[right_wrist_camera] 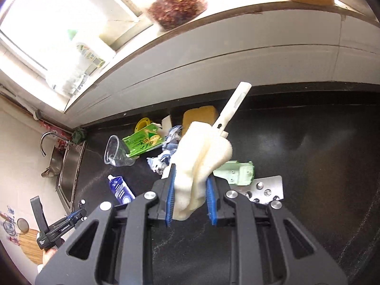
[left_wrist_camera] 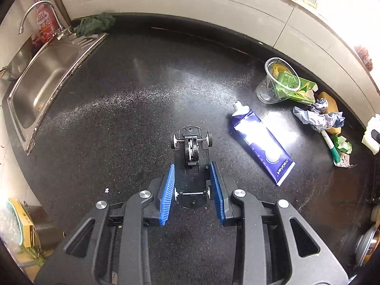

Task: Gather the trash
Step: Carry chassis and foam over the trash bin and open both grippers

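My left gripper (left_wrist_camera: 192, 166) is shut on a black toy car chassis (left_wrist_camera: 191, 147), which hangs wheels-up above the black countertop (left_wrist_camera: 142, 95). The blue pads (left_wrist_camera: 167, 194) press on its sides near the rear axle. In the right wrist view my right gripper (right_wrist_camera: 191, 173) is shut on a cream sponge brush (right_wrist_camera: 201, 152), its white handle (right_wrist_camera: 234, 104) sticking up and away. More trash lies on the counter: a blue toothpaste tube (left_wrist_camera: 261, 142), a clear plastic cup (left_wrist_camera: 275, 83), a green carton (left_wrist_camera: 301, 90), crumpled paper (left_wrist_camera: 318, 116) and a green marker (left_wrist_camera: 331, 146).
A steel sink (left_wrist_camera: 47, 78) with a tap (left_wrist_camera: 35, 14) sits at the counter's left end, a dark cloth (left_wrist_camera: 95, 23) behind it. A yellow sponge (right_wrist_camera: 199, 116), a pale green toy car body (right_wrist_camera: 237, 173) and a foil blister pack (right_wrist_camera: 268, 190) lie near the right gripper. A white wall runs behind.
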